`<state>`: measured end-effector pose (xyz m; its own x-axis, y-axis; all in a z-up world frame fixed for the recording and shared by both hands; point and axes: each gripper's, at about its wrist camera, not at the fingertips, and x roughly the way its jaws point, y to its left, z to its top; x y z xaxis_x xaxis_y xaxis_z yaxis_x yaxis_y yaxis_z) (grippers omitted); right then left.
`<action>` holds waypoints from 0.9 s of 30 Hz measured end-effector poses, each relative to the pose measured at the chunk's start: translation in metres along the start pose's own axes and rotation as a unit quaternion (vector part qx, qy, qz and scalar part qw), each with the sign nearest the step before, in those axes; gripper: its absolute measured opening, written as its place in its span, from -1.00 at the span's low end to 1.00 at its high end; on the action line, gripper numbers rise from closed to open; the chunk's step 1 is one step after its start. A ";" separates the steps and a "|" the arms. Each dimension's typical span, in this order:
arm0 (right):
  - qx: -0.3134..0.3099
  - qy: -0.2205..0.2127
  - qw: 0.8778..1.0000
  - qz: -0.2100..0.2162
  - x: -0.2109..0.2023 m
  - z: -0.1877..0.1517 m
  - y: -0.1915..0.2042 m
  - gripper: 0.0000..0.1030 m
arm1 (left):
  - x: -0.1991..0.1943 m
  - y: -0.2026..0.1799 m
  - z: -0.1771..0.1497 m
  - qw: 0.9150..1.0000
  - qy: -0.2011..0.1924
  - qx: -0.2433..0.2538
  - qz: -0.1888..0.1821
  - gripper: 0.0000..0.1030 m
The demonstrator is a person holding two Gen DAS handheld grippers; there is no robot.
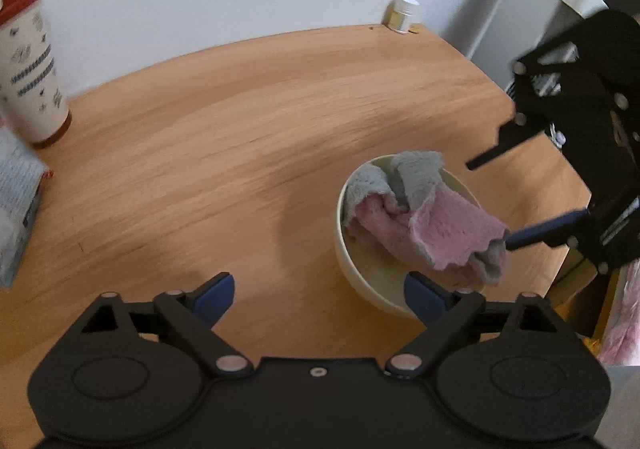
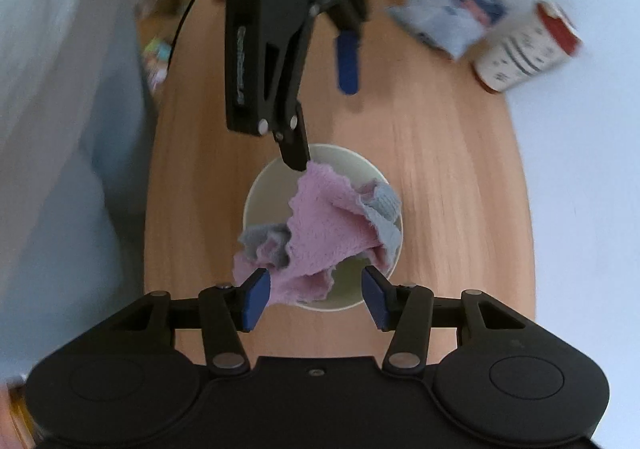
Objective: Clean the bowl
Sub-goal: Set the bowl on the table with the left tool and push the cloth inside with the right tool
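Note:
A cream bowl (image 1: 360, 269) (image 2: 272, 185) stands on the wooden table (image 1: 200, 149), near its right edge in the left wrist view. A crumpled pink and grey cloth (image 1: 448, 229) (image 2: 320, 225) lies in the bowl and hangs over its rim. My left gripper (image 1: 320, 297) (image 2: 322, 109) is wide open and holds nothing; one finger hangs by the bowl's rim, the other over bare table. My right gripper (image 2: 316, 299) (image 1: 492, 205) points down over the bowl with its jaws apart. The cloth's loose end lies between them, against one blue pad (image 2: 256, 301); the other pad is clear of it.
A paper cup with a red lid (image 1: 28, 65) (image 2: 524, 45) and a printed packet (image 1: 16, 201) (image 2: 448, 17) stand at the table's far side. A small white jar (image 1: 402, 15) sits by the wall. A white cabinet (image 1: 552, 9) stands beyond the table edge.

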<state>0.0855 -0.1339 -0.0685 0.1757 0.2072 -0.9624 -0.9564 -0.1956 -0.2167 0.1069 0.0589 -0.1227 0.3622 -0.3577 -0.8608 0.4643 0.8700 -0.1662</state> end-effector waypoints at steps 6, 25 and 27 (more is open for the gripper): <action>-0.054 0.021 0.998 0.000 0.027 0.018 0.002 0.08 | 0.001 0.002 -0.001 0.999 -0.002 0.007 -0.044 0.82; 0.036 -0.057 0.996 0.066 0.061 0.033 -0.027 -0.65 | 0.001 0.001 -0.006 0.998 0.002 -0.047 -0.049 -0.17; 0.089 -0.073 0.990 0.077 0.063 0.026 -0.032 -0.71 | -0.004 -0.001 -0.007 0.996 -0.004 -0.066 -0.055 -0.17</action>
<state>0.1212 -0.0896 -0.1183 0.0014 0.3269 -0.9451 -0.9975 -0.0668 -0.0245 0.0998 0.0619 -0.1224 0.3211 -0.4546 -0.8308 0.3916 0.8625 -0.3206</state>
